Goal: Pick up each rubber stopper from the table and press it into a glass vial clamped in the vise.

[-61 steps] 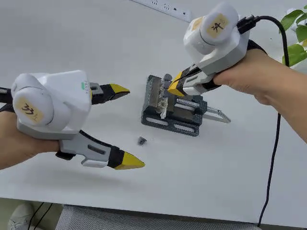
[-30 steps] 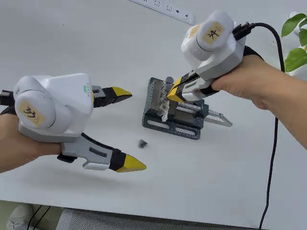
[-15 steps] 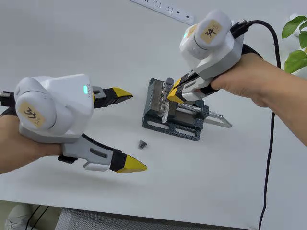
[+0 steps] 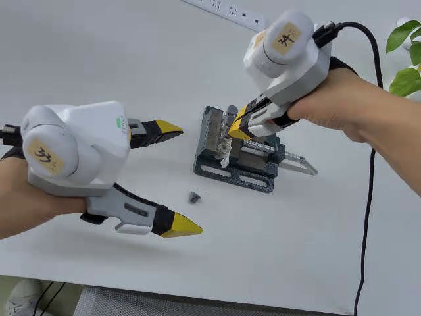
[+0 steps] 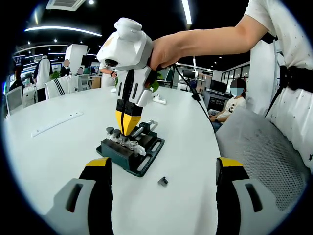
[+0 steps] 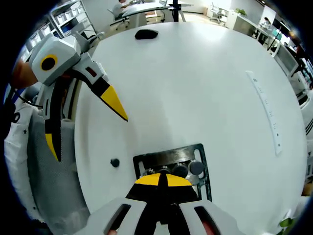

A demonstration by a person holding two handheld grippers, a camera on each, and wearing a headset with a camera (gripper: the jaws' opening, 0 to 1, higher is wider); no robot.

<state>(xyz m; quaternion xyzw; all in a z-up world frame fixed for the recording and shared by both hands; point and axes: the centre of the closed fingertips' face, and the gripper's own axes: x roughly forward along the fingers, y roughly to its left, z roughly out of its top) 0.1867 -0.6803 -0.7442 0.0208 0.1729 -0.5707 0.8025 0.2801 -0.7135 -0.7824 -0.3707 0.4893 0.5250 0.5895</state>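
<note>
Nearest on the left, the left gripper (image 4: pixel 185 179) hangs over the white worktop (image 4: pixel 131 66) with its jaws spread wide and nothing between them. Just beyond its lower yellow tip, one small dark rubber stopper (image 4: pixel 193 196) lies loose on the worktop, apart from both grippers and a little short of the vise.

Farther in, toward the middle, the dark vise (image 4: pixel 227 172) sits flat with its screw handle pointing right. Clamped between its plates stands a short row of glass vials (image 5: pixel 111 131), upright and side by side. In the right gripper view several of them show round dark or grey tops, which I take to be stoppers already seated; how deep they sit is too small to judge.

Over that row the right gripper (image 4: pixel 235 130) points steeply down, its jaws drawn together and its yellow tips resting on or just above one vial mouth. Whether a stopper is pinched between the tips cannot be told.

By this showing the task looks well along: most vials seem capped, one is being pressed or checked, and the loose stopper on the worktop is left to fetch. The open left gripper is the closer one to it.

Along the far edge lies a white power strip (image 4: pixel 230 13), and at far right a green plant (image 4: pixel 404 52).
</note>
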